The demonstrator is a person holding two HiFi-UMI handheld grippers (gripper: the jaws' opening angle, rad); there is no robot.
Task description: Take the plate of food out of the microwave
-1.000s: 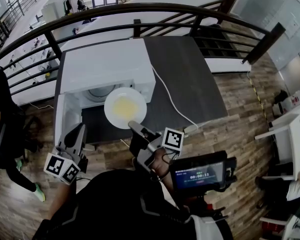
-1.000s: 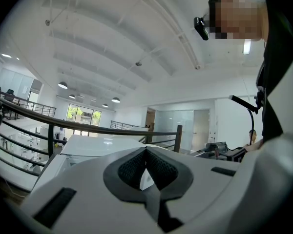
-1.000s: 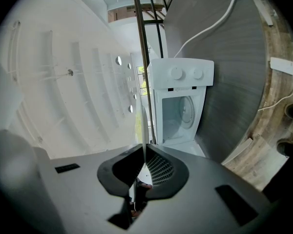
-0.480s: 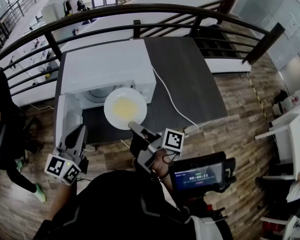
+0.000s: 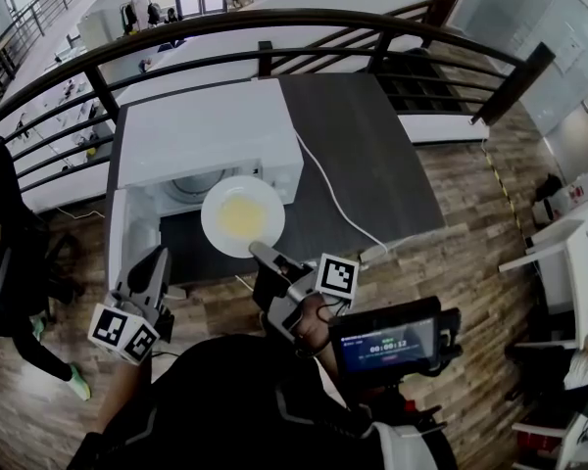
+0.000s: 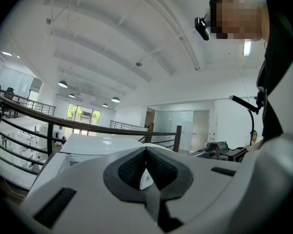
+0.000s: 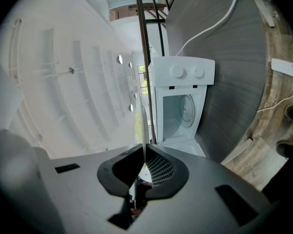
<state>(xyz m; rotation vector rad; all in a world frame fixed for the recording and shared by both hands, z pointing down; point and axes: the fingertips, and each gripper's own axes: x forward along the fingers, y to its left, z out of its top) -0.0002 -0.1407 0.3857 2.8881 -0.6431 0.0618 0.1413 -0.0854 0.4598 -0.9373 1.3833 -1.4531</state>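
A white plate (image 5: pixel 241 215) with yellow food hangs level in front of the open cavity of the white microwave (image 5: pixel 206 130). My right gripper (image 5: pixel 260 251) is shut on its near rim. In the right gripper view the plate (image 7: pixel 143 126) shows edge-on as a thin line, pinched between the pads of the right gripper (image 7: pixel 142 156). The microwave (image 7: pixel 183 82) stands behind it with its turntable visible. My left gripper (image 5: pixel 147 267) stays low at the left, off the table, holding nothing. In its own view the left gripper (image 6: pixel 146 155) has its pads together.
The microwave door (image 5: pixel 127 233) swings open to the left. The microwave sits on a dark table (image 5: pixel 372 155), and a white cable (image 5: pixel 323 194) runs across the tabletop. A dark railing (image 5: pixel 274 16) curves behind it. A screen on a mount (image 5: pixel 387 341) sits near my right arm.
The plate has drifted slightly to the left in the right gripper's hold. The left gripper has not moved.
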